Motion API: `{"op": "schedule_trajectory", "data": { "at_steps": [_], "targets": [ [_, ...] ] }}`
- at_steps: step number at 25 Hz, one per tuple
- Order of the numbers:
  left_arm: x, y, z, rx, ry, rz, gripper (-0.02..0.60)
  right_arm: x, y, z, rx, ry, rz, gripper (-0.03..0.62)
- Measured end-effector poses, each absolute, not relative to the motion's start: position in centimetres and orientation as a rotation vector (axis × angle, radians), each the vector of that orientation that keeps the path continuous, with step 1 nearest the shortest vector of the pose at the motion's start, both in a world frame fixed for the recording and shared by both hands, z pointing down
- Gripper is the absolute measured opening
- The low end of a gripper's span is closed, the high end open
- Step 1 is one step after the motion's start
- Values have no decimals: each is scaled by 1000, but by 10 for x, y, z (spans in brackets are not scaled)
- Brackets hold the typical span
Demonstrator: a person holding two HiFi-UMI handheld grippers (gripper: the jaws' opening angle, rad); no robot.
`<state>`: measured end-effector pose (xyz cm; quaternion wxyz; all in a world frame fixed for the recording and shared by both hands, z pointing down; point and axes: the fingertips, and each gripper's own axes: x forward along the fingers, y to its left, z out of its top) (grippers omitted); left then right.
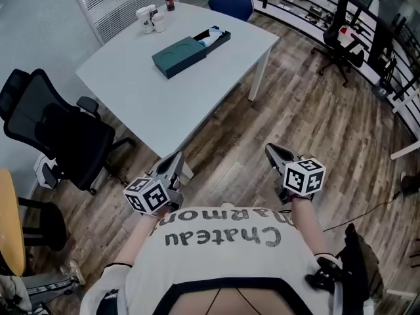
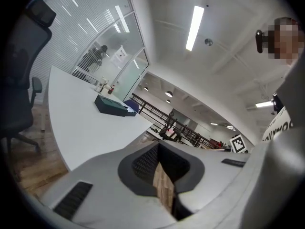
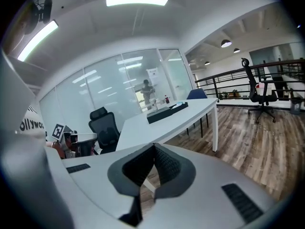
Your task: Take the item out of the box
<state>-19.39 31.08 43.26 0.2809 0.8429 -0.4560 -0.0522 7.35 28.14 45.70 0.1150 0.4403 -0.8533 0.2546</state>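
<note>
Left tongs (image 1: 175, 157), right tongs (image 1: 271, 149), box (image 1: 189, 51) well beyond

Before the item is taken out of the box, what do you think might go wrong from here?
Long reach: the box lies far across the table, while the left gripper and right gripper hang shut near the body, off the table; leaning in may spoil aim. The teal lid sits right beside the box and might get dragged. The cups and bottle at the far corner could be knocked.
</note>
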Motion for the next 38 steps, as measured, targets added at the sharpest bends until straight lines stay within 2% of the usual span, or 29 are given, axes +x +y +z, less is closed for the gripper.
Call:
{"op": "schedule_trajectory", "data": {
  "at_steps": [11,27,38],
  "targets": [
    [-166,259,433,2207,-1319,-202,-12,93,218,456,1188,-2564,729,2],
    [-137,199,438,2207,-1240,-125,-12,105,182,476,1207,-2545,877,2],
    [-120,91,446,2191,-1202,-159,-12,107,85,470,1167,-2524,869,2]
  ]
}}
